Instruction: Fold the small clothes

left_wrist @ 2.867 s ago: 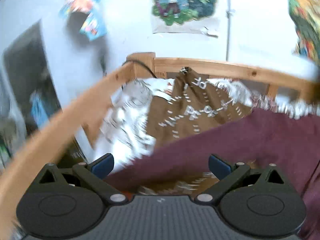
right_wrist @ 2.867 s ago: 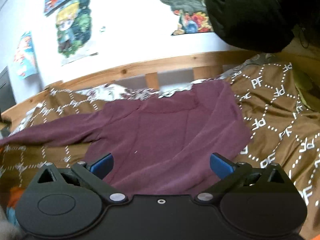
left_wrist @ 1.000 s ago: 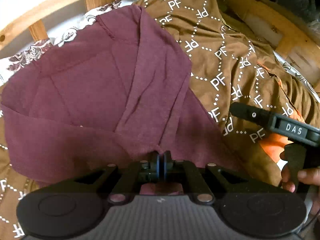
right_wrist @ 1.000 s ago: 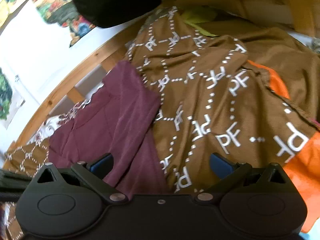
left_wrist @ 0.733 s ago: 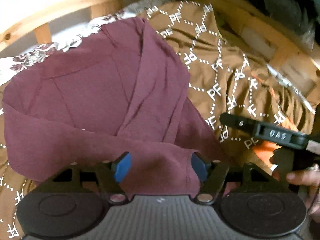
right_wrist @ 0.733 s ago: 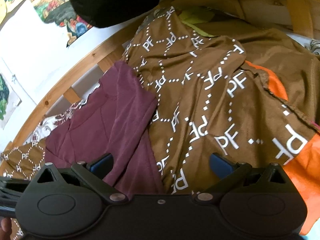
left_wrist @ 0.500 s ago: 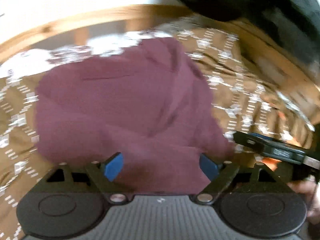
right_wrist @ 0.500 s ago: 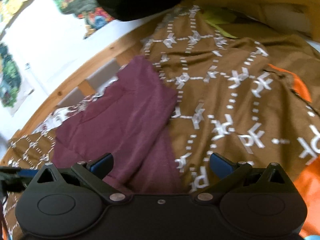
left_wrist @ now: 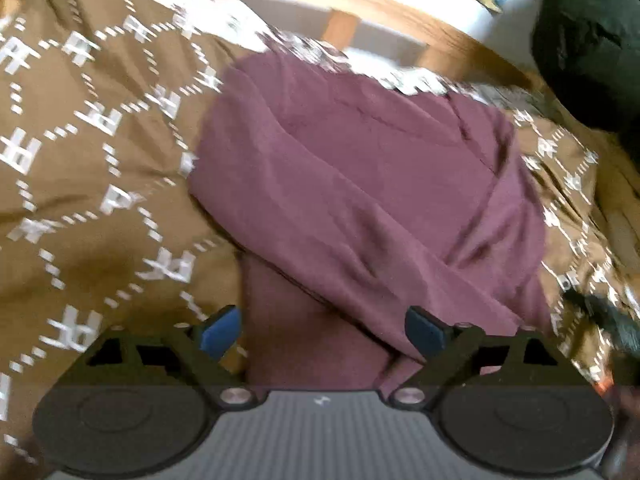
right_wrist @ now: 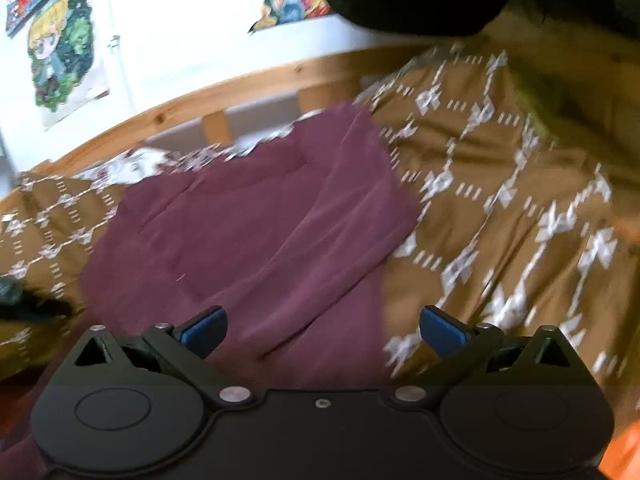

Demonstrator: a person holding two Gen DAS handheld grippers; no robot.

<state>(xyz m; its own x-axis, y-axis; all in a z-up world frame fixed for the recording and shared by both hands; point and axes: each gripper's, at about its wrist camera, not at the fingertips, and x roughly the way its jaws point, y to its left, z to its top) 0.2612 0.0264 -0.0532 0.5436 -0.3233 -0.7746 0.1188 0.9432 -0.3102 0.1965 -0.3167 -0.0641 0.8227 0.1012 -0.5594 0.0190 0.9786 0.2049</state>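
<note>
A maroon long-sleeved top (left_wrist: 360, 184) lies on a brown patterned blanket (left_wrist: 88, 184), with both sleeves folded in across its body. My left gripper (left_wrist: 322, 330) hovers over the garment's near left edge; its jaws are opening, and cloth lies below them, untouched by the pads. In the right wrist view the same top (right_wrist: 260, 232) fills the middle. My right gripper (right_wrist: 322, 328) stands open over the top's near right edge, holding nothing. The picture is motion-blurred.
A wooden bed rail (right_wrist: 240, 88) runs along the far side, with posters (right_wrist: 60, 52) on the white wall behind. A black bag (left_wrist: 588, 40) hangs at the far right. An orange patch (right_wrist: 624, 452) shows at the blanket's near right corner.
My left gripper let go of the folded sleeve, opened wide, and swung left across the top. The right gripper turned left toward the garment, still open.
</note>
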